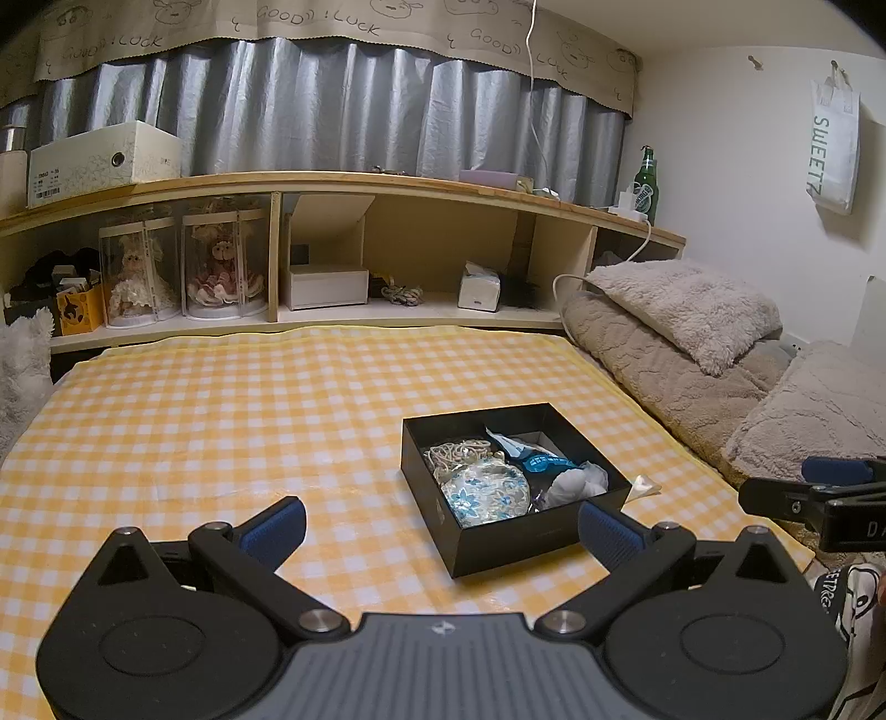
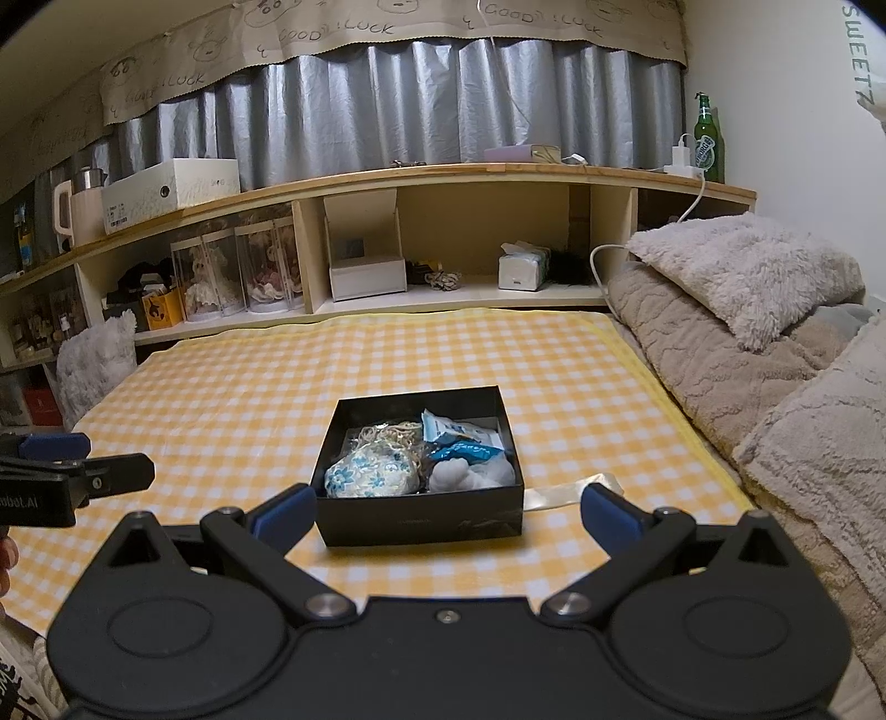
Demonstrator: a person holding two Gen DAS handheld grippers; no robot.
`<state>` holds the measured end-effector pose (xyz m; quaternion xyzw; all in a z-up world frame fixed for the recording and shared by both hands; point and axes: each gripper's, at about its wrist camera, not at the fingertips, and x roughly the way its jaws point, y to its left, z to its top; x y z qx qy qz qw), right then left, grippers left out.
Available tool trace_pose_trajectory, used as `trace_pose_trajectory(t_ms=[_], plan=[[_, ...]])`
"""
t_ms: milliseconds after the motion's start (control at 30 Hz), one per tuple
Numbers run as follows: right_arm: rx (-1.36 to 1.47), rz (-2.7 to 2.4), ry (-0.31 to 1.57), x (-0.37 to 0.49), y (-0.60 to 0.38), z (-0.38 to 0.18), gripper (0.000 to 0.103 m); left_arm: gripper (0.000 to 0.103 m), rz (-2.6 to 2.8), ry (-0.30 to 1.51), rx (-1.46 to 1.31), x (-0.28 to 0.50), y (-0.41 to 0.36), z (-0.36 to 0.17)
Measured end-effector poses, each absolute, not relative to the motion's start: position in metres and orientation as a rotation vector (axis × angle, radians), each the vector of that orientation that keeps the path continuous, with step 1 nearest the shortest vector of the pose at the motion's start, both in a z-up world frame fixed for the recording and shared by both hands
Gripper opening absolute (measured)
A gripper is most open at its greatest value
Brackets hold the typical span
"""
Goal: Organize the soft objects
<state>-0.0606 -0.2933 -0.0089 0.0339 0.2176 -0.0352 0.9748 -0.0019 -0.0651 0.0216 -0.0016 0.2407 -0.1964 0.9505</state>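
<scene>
A yellow-and-white checked cloth covered the bed, bordered by a long wooden shelf unit, pleated grey curtains and plush beige pillows. A rigid black rectangular box on the cloth held a floral fabric pouch, blue packets and white fluff. The left gripper and the right gripper were both spread and empty, near the box.

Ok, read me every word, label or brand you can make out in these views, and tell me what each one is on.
"GOOD LUCK": repeated along the beige curtain valance.
"SWEETZ": green letters down the white bag hanging on the wall.
"Robot.AI", partly cut off: on the left gripper body.
Green bottle label: too blurred to read.
White shoe box barcode sticker: too small to read.
</scene>
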Motion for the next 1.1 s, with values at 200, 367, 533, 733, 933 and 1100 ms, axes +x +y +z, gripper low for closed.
trace_pose_trajectory(t_ms=[200, 367, 533, 733, 933, 1100], plan=[[0.071, -0.071, 0.439, -0.0603, -0.2943, -0.0085, 0.103, 0.103, -0.399, 0.488, -0.003, -0.0018, -0.065, 0.0219], [0.071, -0.07, 0.439, -0.0602, -0.2951, -0.0085, 0.103, 0.103, -0.398, 0.488, -0.003, -0.0026, -0.0647, 0.0222], [0.072, -0.07, 0.439, -0.0602, -0.2954, -0.0085, 0.103, 0.103, -0.398, 0.487, -0.003, -0.0026, -0.0643, 0.022], [0.073, -0.069, 0.439, -0.0602, -0.296, -0.0084, 0.103, 0.103, -0.399, 0.488, -0.003, -0.0024, -0.0639, 0.0221], [0.073, -0.069, 0.439, -0.0601, -0.297, -0.0083, 0.103, 0.103, -0.399, 0.488, -0.004, -0.0024, -0.0636, 0.0221], [0.075, -0.068, 0.44, -0.06, -0.2966, -0.0082, 0.103, 0.103, -0.4, 0.487, -0.002, -0.0026, -0.0634, 0.0219]])
